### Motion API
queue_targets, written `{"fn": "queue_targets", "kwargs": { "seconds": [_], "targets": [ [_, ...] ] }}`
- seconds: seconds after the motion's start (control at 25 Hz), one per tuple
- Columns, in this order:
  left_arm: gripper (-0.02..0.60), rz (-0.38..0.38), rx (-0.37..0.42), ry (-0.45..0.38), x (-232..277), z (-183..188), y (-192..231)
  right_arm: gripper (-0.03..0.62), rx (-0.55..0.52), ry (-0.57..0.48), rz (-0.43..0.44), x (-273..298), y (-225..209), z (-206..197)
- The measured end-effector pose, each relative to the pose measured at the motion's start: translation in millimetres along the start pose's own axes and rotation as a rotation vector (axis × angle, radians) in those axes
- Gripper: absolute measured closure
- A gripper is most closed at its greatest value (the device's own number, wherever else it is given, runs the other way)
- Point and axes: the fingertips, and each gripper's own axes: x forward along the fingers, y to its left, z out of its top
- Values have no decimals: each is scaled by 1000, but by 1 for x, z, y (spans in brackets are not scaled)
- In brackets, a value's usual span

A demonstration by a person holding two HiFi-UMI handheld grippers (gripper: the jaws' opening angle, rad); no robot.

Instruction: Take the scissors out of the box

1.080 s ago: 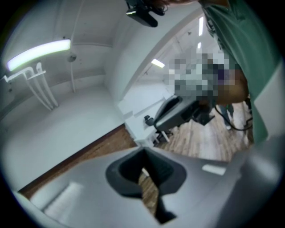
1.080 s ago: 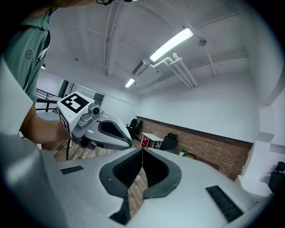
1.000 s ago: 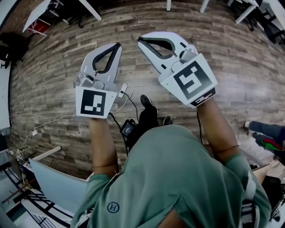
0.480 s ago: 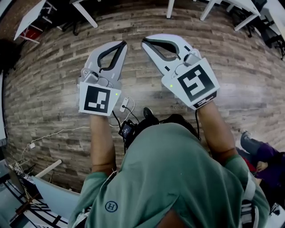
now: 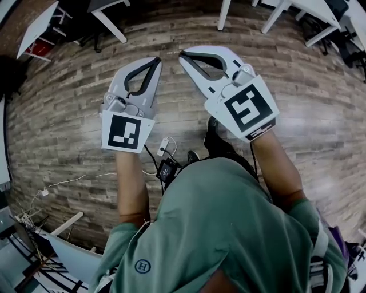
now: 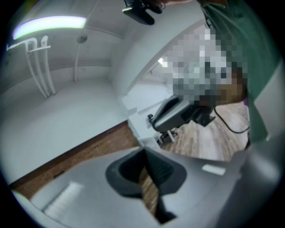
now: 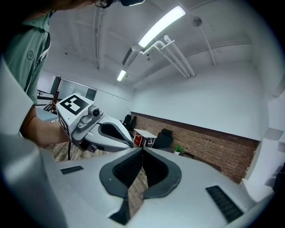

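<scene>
No scissors and no box show in any view. In the head view my left gripper (image 5: 155, 59) and my right gripper (image 5: 182, 54) are held out side by side over a wood-plank floor (image 5: 68, 114), both pointing away from me. Each is shut, pads meeting at the tips with nothing between them. The left gripper view looks up along its shut jaws (image 6: 143, 150) and catches the right gripper (image 6: 178, 111) beside it. The right gripper view shows its own shut tips (image 7: 142, 150) and the left gripper (image 7: 95, 127) to its left.
White table legs (image 5: 108, 23) and more legs (image 5: 274, 17) stand at the far edge of the floor. A white plug on a cable (image 5: 164, 146) hangs near my waist. A brick wall (image 7: 213, 147) with dark chairs (image 7: 162, 139) runs across the room.
The floor has slid toward me and table legs have come further into view at the top; a person at the right edge has dropped out of view. Both grippers stay shut, side by side.
</scene>
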Motion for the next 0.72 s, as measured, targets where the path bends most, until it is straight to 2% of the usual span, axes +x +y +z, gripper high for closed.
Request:
{"fn": "queue_targets", "kwargs": {
  "seconds": [0.48, 0.72],
  "targets": [
    [581, 64, 5, 61, 131, -14, 72, 588, -4, -55, 81, 59, -142, -24],
    [581, 73, 10, 100, 166, -27, 94, 588, 19, -64, 102, 82, -182, -37]
  ]
}}
